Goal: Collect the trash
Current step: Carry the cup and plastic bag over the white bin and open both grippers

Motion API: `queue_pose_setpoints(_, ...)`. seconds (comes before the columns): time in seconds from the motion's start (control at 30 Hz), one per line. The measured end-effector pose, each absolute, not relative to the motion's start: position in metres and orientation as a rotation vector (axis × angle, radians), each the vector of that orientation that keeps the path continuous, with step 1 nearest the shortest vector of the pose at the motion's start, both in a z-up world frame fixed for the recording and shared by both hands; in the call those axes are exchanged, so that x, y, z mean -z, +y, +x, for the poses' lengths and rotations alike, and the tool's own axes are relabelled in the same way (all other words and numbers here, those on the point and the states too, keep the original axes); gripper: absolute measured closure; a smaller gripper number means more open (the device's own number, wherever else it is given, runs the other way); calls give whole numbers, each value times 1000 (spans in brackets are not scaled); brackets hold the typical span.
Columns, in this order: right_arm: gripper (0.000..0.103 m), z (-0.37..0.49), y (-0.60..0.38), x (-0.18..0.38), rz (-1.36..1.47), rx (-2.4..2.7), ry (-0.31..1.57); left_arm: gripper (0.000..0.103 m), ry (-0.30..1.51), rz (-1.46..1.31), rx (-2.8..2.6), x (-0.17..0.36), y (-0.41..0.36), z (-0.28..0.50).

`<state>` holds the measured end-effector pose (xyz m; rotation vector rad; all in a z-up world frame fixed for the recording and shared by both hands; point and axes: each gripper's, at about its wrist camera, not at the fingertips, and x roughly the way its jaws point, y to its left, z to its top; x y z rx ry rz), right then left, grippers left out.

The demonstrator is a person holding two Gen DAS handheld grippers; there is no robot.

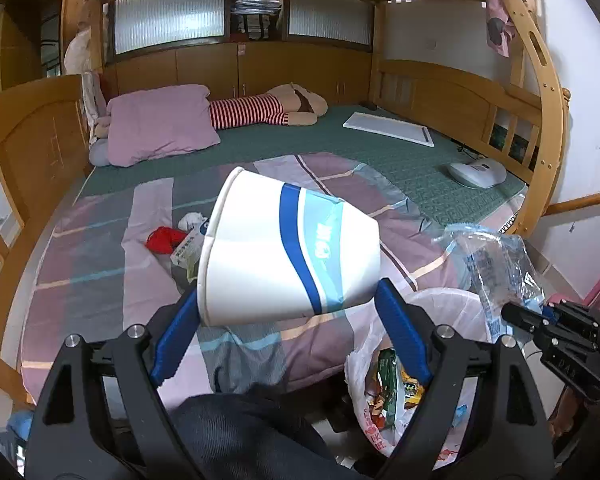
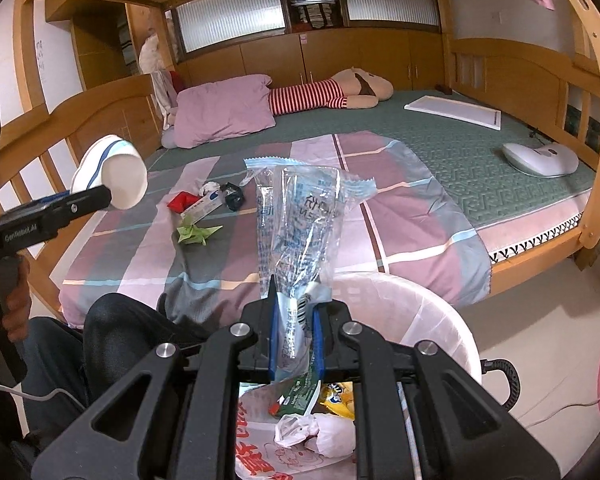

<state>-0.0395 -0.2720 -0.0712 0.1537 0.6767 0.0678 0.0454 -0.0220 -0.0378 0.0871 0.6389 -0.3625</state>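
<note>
Left view: my left gripper (image 1: 288, 312) has its fingers spread wide, clamping the paper cup (image 1: 288, 252) above the bed's near edge; I'd swing it over the lined bin (image 1: 452, 300) before releasing.

Right view: my right gripper (image 2: 294, 344) has its fingers nearly closed, pinching the clear plastic wrapper (image 2: 300, 216) directly above the bin; I'd lower, then open.

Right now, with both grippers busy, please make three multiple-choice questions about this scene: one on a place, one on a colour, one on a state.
1. Where does the green folded paper lie?
A. on the striped blanket
B. inside the bin
C. on the pillow

2. What colour is the band on the paper cup?
A. red
B. blue
C. green

3. What does the right gripper hold?
A. nothing, it is open
B. a red wrapper
C. a clear plastic wrapper

Answers:
1. A: it rests on the striped blanket, beside the other scraps.
2. B: a blue stripe crosses the white cup in the left gripper.
3. C: its fingers are shut on the clear plastic wrapper, above the bin.
</note>
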Motion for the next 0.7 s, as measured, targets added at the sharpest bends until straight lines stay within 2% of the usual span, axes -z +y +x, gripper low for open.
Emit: queue_pose_setpoints(0.7,88,-29,-268,85,157,-65,760,18,660,76,364,53,-7,39)
